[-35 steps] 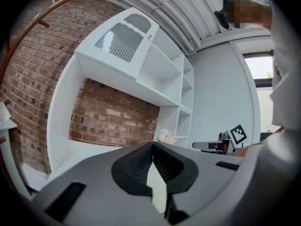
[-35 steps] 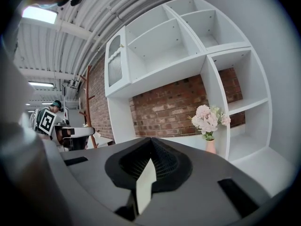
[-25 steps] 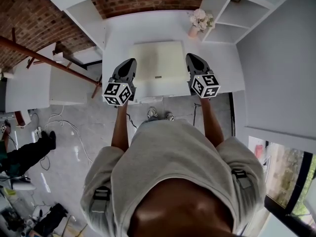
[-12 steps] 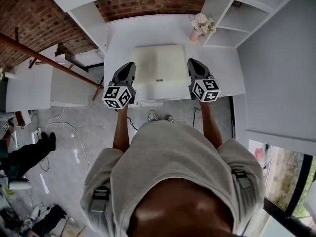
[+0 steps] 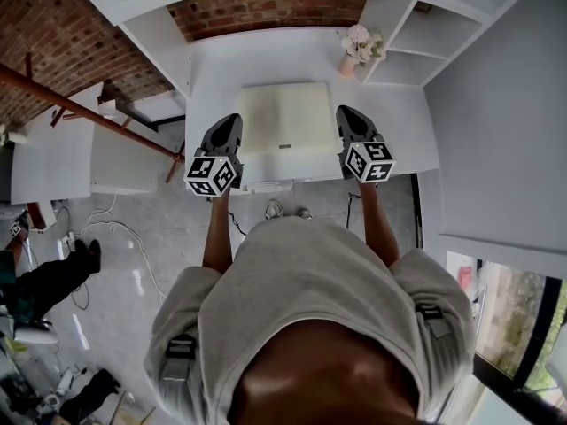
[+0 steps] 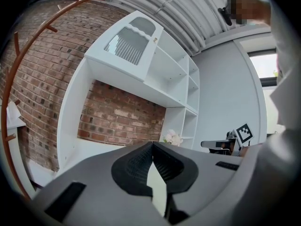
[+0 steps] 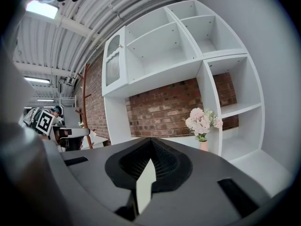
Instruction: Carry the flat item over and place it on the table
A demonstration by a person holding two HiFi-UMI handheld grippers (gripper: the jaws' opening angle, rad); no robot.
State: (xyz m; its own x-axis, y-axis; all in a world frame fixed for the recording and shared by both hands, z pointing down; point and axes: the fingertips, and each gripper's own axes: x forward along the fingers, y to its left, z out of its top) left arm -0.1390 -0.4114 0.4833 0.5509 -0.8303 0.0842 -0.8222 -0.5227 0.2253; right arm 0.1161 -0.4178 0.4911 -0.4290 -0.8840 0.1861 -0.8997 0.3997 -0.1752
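Head view: the cream flat panel (image 5: 285, 131) hangs level between the 2 grippers, over the near part of the white table (image 5: 266, 56). Whether it touches the tabletop cannot be told. The left gripper (image 5: 232, 119) pinches its left edge and the right gripper (image 5: 345, 113) its right edge, probably to keep so wide a sheet from tipping. A small dark mark near its front edge is too small to read.

Left gripper view: the jaws are clamped on a thin pale edge of the panel.

Right gripper view: the same pinch. A vase of pink flowers (image 7: 202, 122) stands ahead. The marker cubes carry only black-and-white squares.
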